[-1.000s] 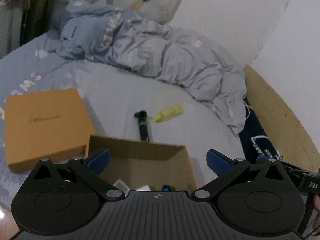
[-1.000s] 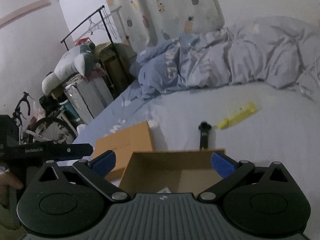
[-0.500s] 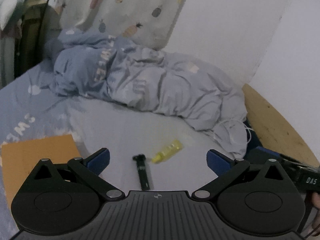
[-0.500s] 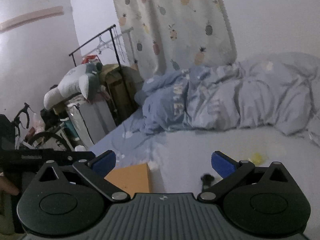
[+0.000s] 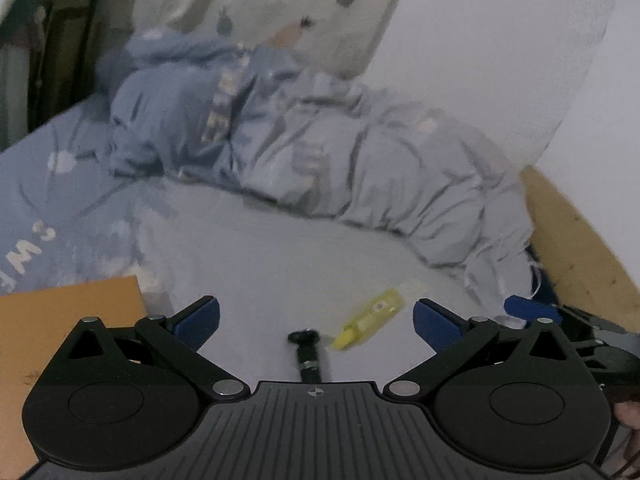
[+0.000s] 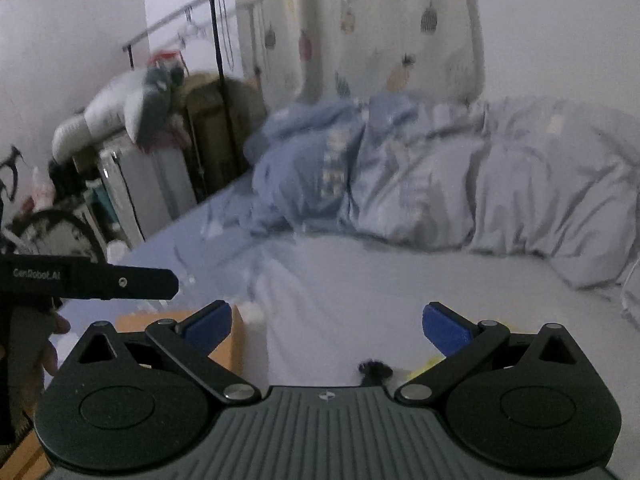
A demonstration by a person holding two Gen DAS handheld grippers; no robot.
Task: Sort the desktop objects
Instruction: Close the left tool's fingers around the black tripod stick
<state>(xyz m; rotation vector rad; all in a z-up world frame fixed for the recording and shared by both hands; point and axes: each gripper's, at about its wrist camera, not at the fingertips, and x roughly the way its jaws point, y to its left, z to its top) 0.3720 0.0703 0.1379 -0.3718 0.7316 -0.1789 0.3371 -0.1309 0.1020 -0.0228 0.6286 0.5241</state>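
- Left wrist view: the left gripper [image 5: 316, 316] hangs over the bed [image 5: 280, 248], jaws wide apart and empty. A black tool [image 5: 306, 354] lies just ahead, a yellow tube [image 5: 370, 318] just beside it to the right; an orange box [image 5: 60, 320] sits toward the bed's left edge.
- Right wrist view: the right gripper [image 6: 326, 324] is likewise spread and empty; the black tool [image 6: 374, 372] peeks over its body, the orange box [image 6: 230, 340] at left.

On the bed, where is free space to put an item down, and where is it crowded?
Free: the pale sheet between the crumpled duvet and the two small items. Also the strip between the orange box lid and the black tool. Crowded: around the black tool and yellow tube, which lie close together.
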